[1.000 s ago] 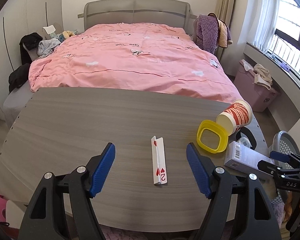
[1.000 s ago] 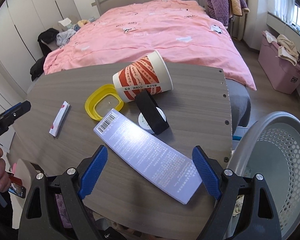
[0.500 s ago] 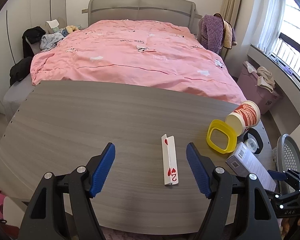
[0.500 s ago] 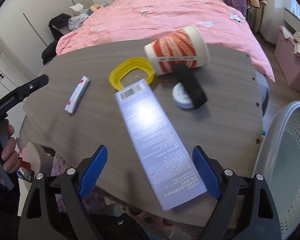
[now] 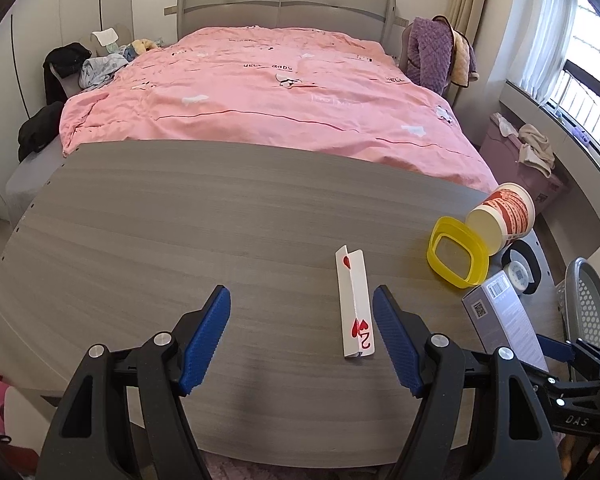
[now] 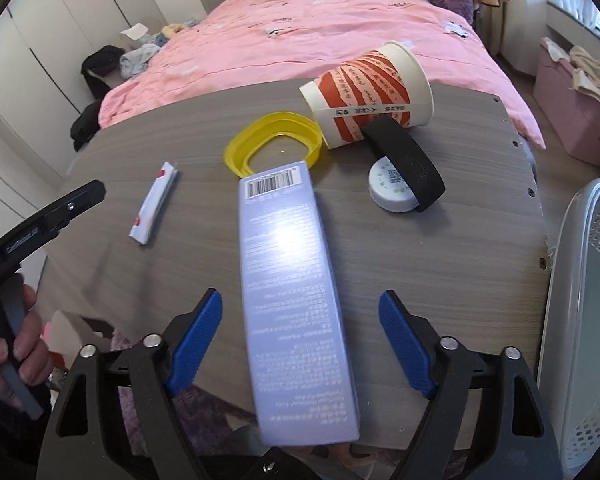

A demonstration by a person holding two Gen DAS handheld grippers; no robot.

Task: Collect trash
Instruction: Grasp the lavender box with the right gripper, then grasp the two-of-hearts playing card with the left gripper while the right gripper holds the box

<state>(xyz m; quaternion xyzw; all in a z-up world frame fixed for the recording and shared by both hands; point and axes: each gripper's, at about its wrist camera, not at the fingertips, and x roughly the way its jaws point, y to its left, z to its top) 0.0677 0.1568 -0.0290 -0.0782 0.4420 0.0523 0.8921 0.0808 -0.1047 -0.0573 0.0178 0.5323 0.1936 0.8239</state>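
1. Plainly, the nearest piece of trash is the pale lavender carton (image 6: 292, 280), a long, flat cardboard box with a barcode at its far end, lying on the grey wood bench (image 6: 440, 264) with its near end past the bench's front edge.
2. It looks light and probably empty, stiff along its length but easy to crush across its broad faces; its glossy skin may slip, so a hold across the narrow sides near the close end seems best.
3. The right claw (image 6: 300, 340) stands wide, with the carton between its blue pads (image 6: 196, 336) and touching neither.
4. Just beyond lie a yellow plastic ring lid (image 6: 274, 142), a tipped red-and-white paper cup (image 6: 370, 98), a black band (image 6: 406, 162) and a small round white tin (image 6: 392, 190).
5. A folded two-of-hearts playing card (image 5: 355, 304), thin and floppy, lies flat just inside the right pad of the left claw (image 5: 302, 340), which is also wide and holds nothing.
6. The grey perforated basket (image 6: 580, 320) stands just off the bench's right end, the likely place for the trash.
7. A bed with a pink duvet (image 5: 268, 92) lies behind.
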